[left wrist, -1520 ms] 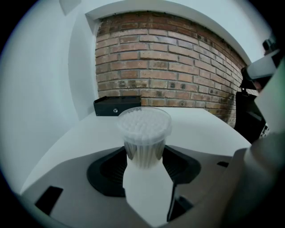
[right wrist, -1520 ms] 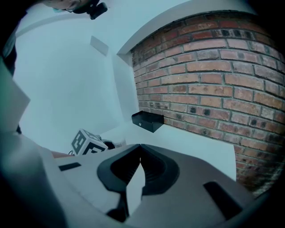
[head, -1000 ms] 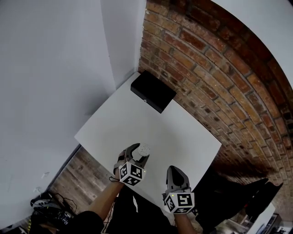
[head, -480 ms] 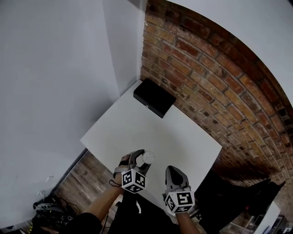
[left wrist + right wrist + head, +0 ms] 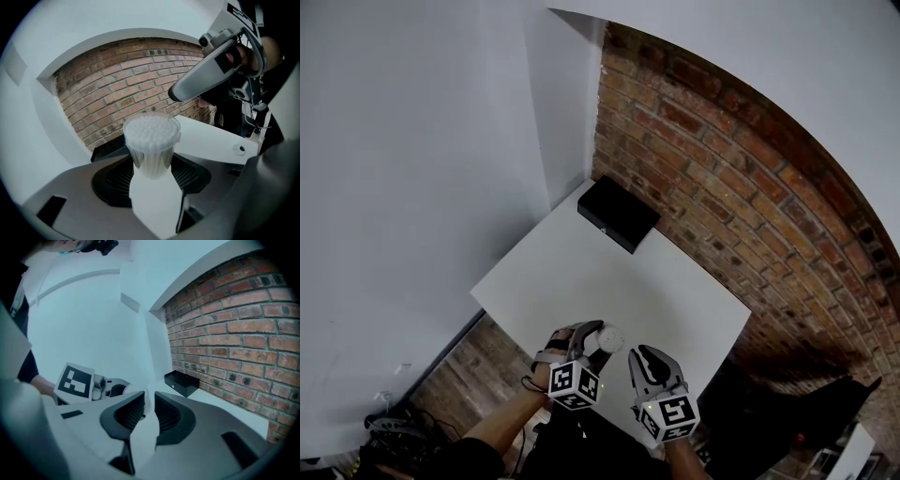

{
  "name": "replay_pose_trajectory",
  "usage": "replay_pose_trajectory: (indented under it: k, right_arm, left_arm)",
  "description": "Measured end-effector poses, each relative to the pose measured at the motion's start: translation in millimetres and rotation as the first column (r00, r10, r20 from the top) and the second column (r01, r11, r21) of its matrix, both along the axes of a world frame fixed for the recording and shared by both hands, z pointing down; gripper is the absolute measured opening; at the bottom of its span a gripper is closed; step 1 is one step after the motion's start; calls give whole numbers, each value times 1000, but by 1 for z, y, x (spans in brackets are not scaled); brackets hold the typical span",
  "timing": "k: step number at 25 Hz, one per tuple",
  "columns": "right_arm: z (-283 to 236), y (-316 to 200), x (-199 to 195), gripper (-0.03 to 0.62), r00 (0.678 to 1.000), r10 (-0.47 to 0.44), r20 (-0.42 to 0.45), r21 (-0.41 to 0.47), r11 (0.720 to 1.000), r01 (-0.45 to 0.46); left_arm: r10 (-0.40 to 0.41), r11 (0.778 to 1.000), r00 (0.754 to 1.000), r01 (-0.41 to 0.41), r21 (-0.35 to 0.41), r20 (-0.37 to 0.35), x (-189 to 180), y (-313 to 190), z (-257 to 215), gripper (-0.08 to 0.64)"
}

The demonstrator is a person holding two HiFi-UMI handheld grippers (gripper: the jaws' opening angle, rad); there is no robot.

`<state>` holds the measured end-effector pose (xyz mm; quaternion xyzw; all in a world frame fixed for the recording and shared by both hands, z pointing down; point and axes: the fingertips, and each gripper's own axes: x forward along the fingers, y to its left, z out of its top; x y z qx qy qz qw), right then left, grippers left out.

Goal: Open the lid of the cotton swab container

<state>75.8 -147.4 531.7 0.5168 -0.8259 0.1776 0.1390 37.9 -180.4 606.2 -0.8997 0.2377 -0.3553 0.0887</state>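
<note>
The cotton swab container [image 5: 151, 140] is a clear round tub packed with white swabs, its clear lid on top. My left gripper [image 5: 152, 176] is shut on its lower body and holds it upright above the near edge of the white table [image 5: 609, 272]. In the head view the container [image 5: 607, 335] sits at the tip of the left gripper [image 5: 589, 339]. My right gripper [image 5: 639, 356] hangs just to its right, apart from it. The right gripper [image 5: 149, 411] has just been opening its jaws to a narrow slit, with nothing between them.
A black box [image 5: 619, 214] stands at the table's far corner against the brick wall [image 5: 750, 187]. A white wall [image 5: 412, 169] runs along the left. Wooden floor and cables [image 5: 403, 422] lie below the table's left edge.
The left gripper has risen with the container and rolled a little. The right gripper has come up and closer to the container, and its jaws have parted slightly.
</note>
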Motion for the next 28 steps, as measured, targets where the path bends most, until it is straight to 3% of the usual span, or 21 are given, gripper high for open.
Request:
replay_pose_trajectory:
  k: [2,6,10,14,18,28]
  right_arm:
    - [-5,2,-5,98,998,-67,-17,4,998,67]
    - [-15,8,-9,148,984,-172,-39,18,985,172]
    - [-22,17,-19,240,954,-291,-74,28,955,294]
    - [-37,25,-27,252,916,-374,-143,55,921,385]
    - [-53,33,-33,264,892,-421,-161,86,895,438]
    - [-51,49,-44,281,844,-470,-259,49,866,497]
  left_arm:
    - [19,1000,1000,-19,8,6,1,4,-5,259]
    - [59,998,998,-60,16,21,2,8,-13,259]
    - [104,992,994,-105,-63,-24,3,17,-19,259]
    - [152,976,984,-164,-145,-94,5,26,-30,259]
    - [235,953,964,-254,-163,-126,9,42,-49,259]
    - [370,919,928,-373,-132,-47,15,74,-62,259]
